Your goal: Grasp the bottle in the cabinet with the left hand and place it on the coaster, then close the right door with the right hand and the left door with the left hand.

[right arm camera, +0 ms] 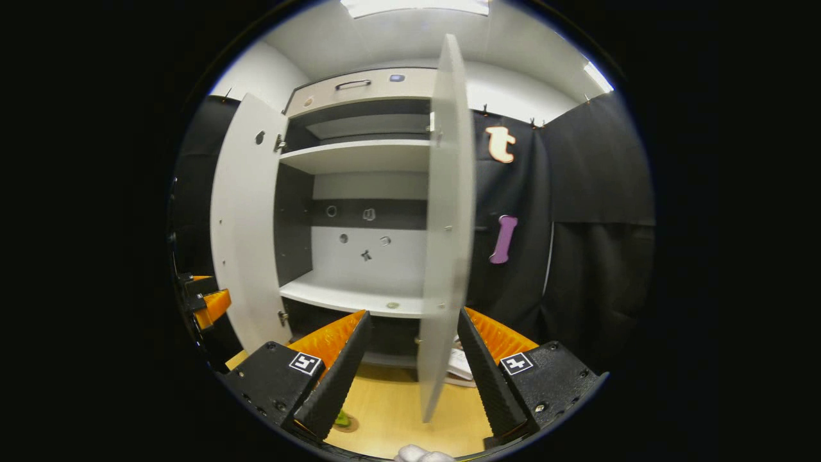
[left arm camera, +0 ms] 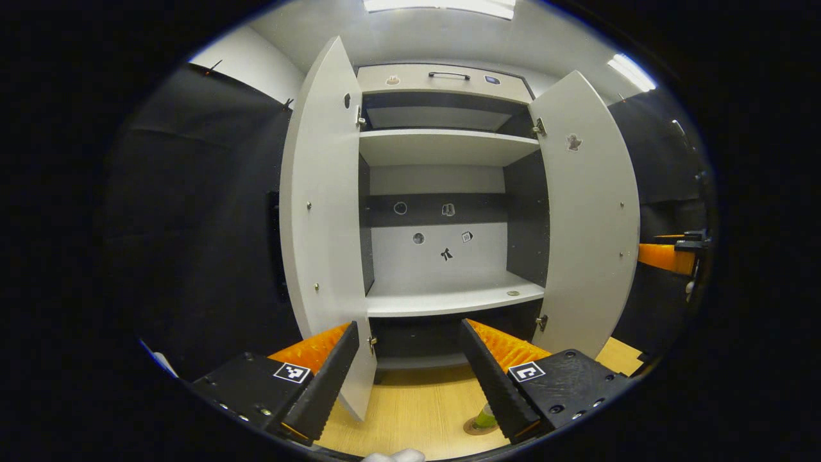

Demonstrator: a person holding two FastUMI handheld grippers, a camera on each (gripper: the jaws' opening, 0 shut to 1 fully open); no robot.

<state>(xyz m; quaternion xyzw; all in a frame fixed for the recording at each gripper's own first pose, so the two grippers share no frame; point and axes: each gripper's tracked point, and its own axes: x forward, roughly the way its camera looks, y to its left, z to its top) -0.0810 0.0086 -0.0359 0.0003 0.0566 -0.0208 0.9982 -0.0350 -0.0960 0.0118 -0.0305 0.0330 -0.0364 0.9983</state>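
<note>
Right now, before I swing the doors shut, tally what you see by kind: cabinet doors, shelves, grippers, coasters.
Cabinet doors, both open: 2 (left door, right door)
Shelves: 2 (upper shelf, lower shelf)
Grippers, both open: 2 (left gripper, right gripper)
Coaster, with something green on it: 1
Total: 7

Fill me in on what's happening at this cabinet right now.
A person holds a gripper in each hand before an open white cabinet. Both grippers are open and empty. The bottle already stands on its coaster on the wooden table, low beside the left gripper. The right gripper faces the right door's edge; the left door stands wide open too.
</note>
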